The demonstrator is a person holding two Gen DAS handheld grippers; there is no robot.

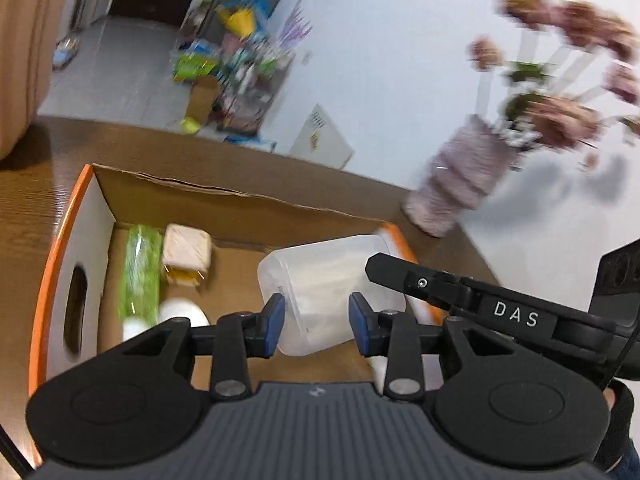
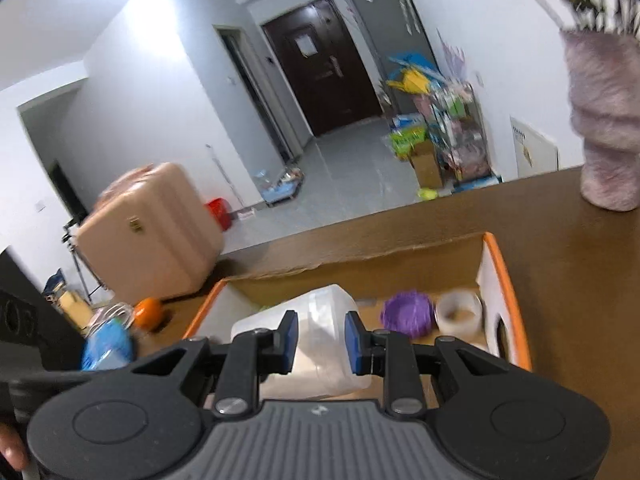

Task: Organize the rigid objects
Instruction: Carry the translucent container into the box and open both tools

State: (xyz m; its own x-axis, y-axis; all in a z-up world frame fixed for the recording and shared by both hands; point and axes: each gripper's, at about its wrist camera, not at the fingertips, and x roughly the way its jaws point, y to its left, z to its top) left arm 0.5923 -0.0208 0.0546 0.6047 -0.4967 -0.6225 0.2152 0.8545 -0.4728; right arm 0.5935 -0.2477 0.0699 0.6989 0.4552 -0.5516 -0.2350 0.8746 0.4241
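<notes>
A translucent plastic container (image 1: 328,272) hangs tilted over an open cardboard box (image 1: 56,264) with orange edges. My left gripper (image 1: 316,316) is shut on the container's near end, its blue pads pressing both sides. In the left wrist view a finger of my right gripper (image 1: 400,274) lies against the container's right side. In the right wrist view the same container (image 2: 320,304) sits between the pads of my right gripper (image 2: 320,336), which is shut on it above the box (image 2: 508,288).
Inside the box lie a green bottle (image 1: 140,276), a beige square tub (image 1: 186,252), a white round thing (image 1: 180,312), a purple item (image 2: 408,312) and a tape roll (image 2: 458,312). A vase of flowers (image 1: 460,188) stands on the brown table. An orange (image 2: 148,312) and a suitcase (image 2: 148,232) are at the left.
</notes>
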